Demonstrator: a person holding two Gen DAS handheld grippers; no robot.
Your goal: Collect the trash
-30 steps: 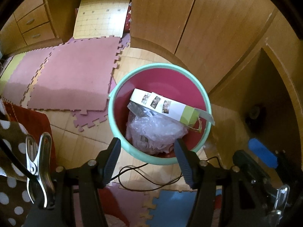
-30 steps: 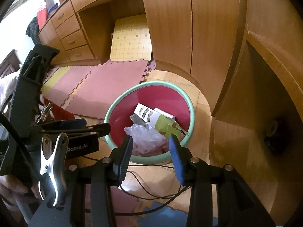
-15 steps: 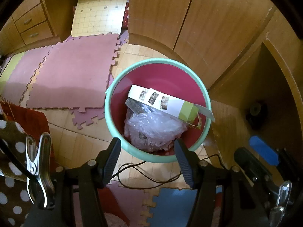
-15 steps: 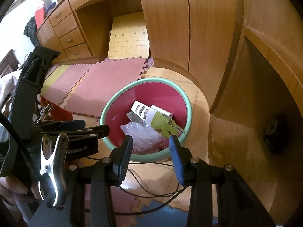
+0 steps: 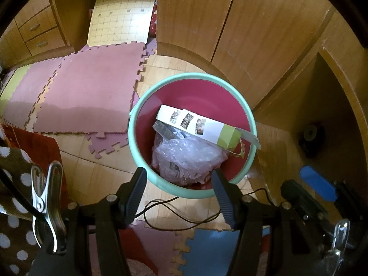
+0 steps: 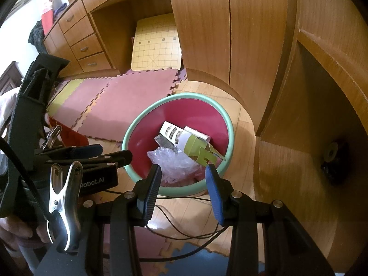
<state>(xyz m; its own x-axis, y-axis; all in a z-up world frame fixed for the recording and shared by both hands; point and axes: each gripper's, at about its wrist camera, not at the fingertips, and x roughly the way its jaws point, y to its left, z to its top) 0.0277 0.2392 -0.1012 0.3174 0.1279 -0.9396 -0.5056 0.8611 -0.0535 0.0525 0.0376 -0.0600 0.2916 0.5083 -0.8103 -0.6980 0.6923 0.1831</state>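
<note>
A round bin (image 5: pixel 249 115) with a mint-green rim and red inside stands on the wooden floor (image 5: pixel 96 172), close to the curved foot of a wooden cupboard (image 5: pixel 264 34). Inside lie a long white and green carton (image 5: pixel 200 126), tilted against the bin's right wall, and a crumpled clear plastic bag (image 5: pixel 186 158) below it. The left gripper (image 5: pixel 179 184) hangs above the bin's near rim, jaws wide and empty. The right gripper (image 6: pixel 182 177) hovers beside it, jaws narrower, holding nothing. A thin black cable (image 5: pixel 184 218) loops across the floor
</note>
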